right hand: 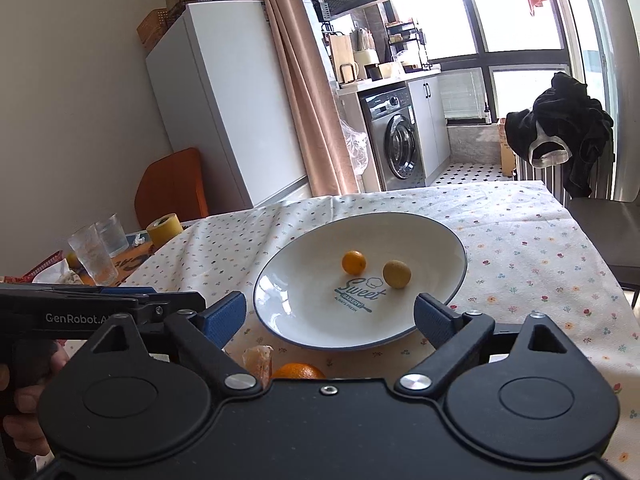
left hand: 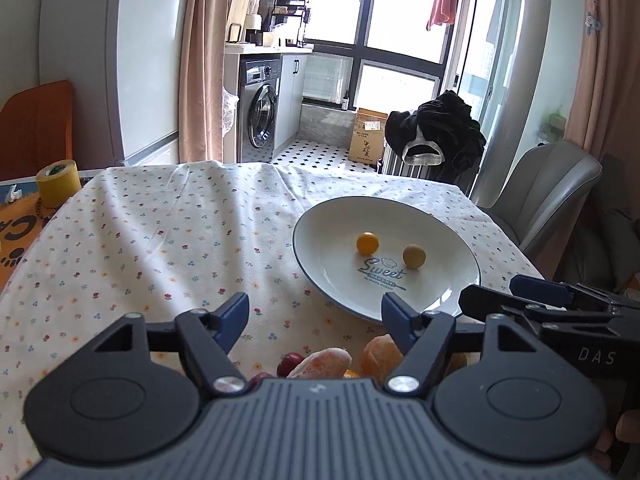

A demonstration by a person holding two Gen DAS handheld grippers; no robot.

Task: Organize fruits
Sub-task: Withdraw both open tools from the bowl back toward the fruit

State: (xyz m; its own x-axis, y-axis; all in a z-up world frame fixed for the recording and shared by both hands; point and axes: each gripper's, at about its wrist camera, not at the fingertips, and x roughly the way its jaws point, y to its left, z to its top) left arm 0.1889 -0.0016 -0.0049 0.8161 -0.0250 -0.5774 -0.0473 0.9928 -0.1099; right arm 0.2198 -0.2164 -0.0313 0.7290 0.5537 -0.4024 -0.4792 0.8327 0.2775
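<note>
While both grippers hang wide open and empty, left gripper (left hand: 314, 314) and right gripper (right hand: 330, 316) frame the plate (right hand: 288, 332) at mid-frame, which holds a small orange fruit (right hand: 354, 262) and a yellowish one (right hand: 397, 274). Loose fruit (left hand: 320, 362) lies low centre, just before the plate; best to close gently, it looks soft. Floral cloth covers the bench (left hand: 160, 232); washing machine (left hand: 262, 114) upper centre.
</note>
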